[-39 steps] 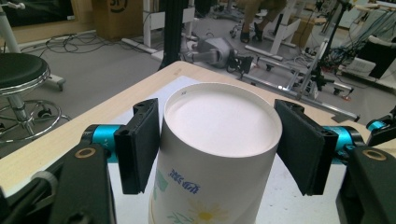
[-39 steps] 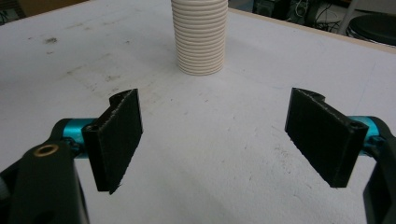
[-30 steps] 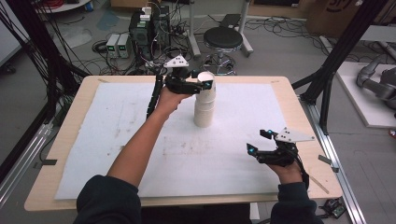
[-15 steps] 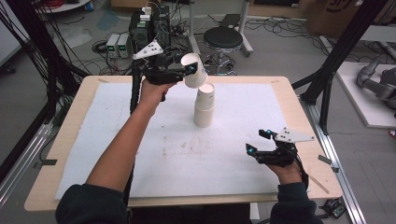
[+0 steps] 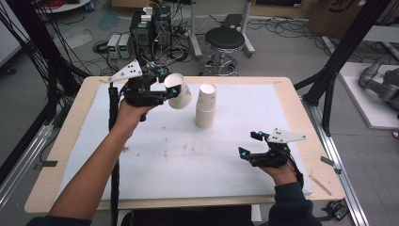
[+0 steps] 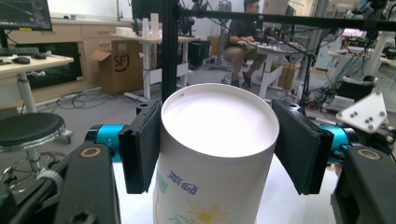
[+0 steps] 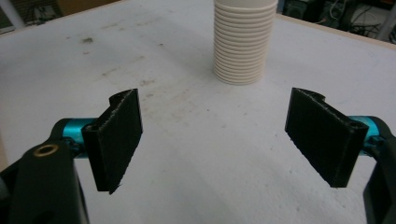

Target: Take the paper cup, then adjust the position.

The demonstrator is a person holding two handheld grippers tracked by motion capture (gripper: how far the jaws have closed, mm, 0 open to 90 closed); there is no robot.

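the left claw [image 5: 173, 90] is clamped on a single paper cup [image 5: 179, 90], one pad pressed on each side of the cup's wall just below the rim. in the left gripper view the cup [image 6: 212, 154] stands upright between the black pads, its white inside showing from above and blue lettering with a yellow flower printed on its outer wall. in the high view the cup hangs in the air above the far left part of the table [image 5: 235, 197], tilted a little, just to the left of the stack of paper cups [image 5: 206, 106] and apart from it. the stack stands upright on the white sheet [image 5: 155, 155] that covers the table, near the far edge and about the middle of its width.

the right claw [image 5: 249, 143] has its jaws wide apart with nothing between them. it is held low over the near right part of the table, well apart from the stack. in the right gripper view its two pads frame the stained white sheet [image 7: 196, 154], and the ribbed lower rims of the stack [image 7: 243, 42] rise farther off, straight ahead between them.
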